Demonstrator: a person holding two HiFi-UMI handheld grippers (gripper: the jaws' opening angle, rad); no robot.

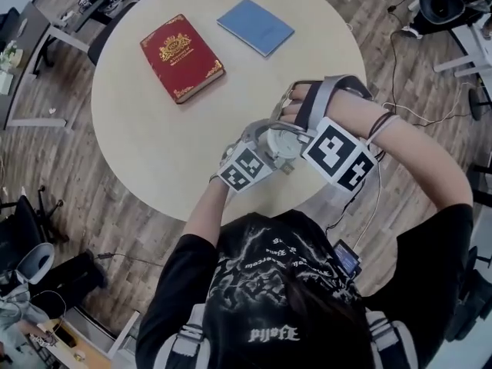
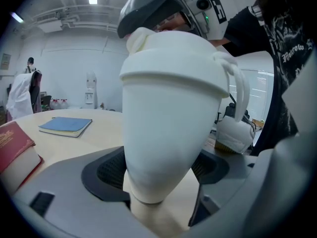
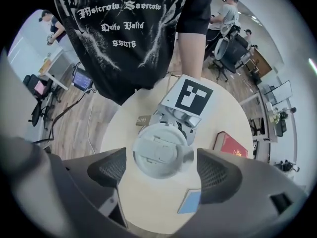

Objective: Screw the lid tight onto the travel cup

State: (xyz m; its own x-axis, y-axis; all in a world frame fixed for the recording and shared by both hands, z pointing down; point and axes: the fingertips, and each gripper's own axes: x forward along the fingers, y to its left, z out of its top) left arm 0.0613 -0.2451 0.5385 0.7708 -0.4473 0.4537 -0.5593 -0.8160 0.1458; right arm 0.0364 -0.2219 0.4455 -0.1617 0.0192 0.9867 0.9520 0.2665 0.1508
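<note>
A white travel cup (image 2: pixel 168 133) stands upright near the table's front edge, its white lid (image 2: pixel 173 53) on top with a loop strap at the side. My left gripper (image 2: pixel 158 175) is shut on the cup's narrow lower body, with both pads against it. In the right gripper view I look straight down on the round lid (image 3: pixel 161 152). My right gripper (image 3: pixel 162 163) points down over it, open, with a pad on each side of the lid and small gaps showing. In the head view the cup (image 1: pixel 278 143) sits between the left gripper (image 1: pixel 257 158) and the right gripper (image 1: pixel 298 133).
On the round beige table (image 1: pixel 154 144) a red book (image 1: pixel 181 58) lies at the far left and a blue notebook (image 1: pixel 255 26) at the far middle. Office chairs, desks and cables ring the table on the wooden floor.
</note>
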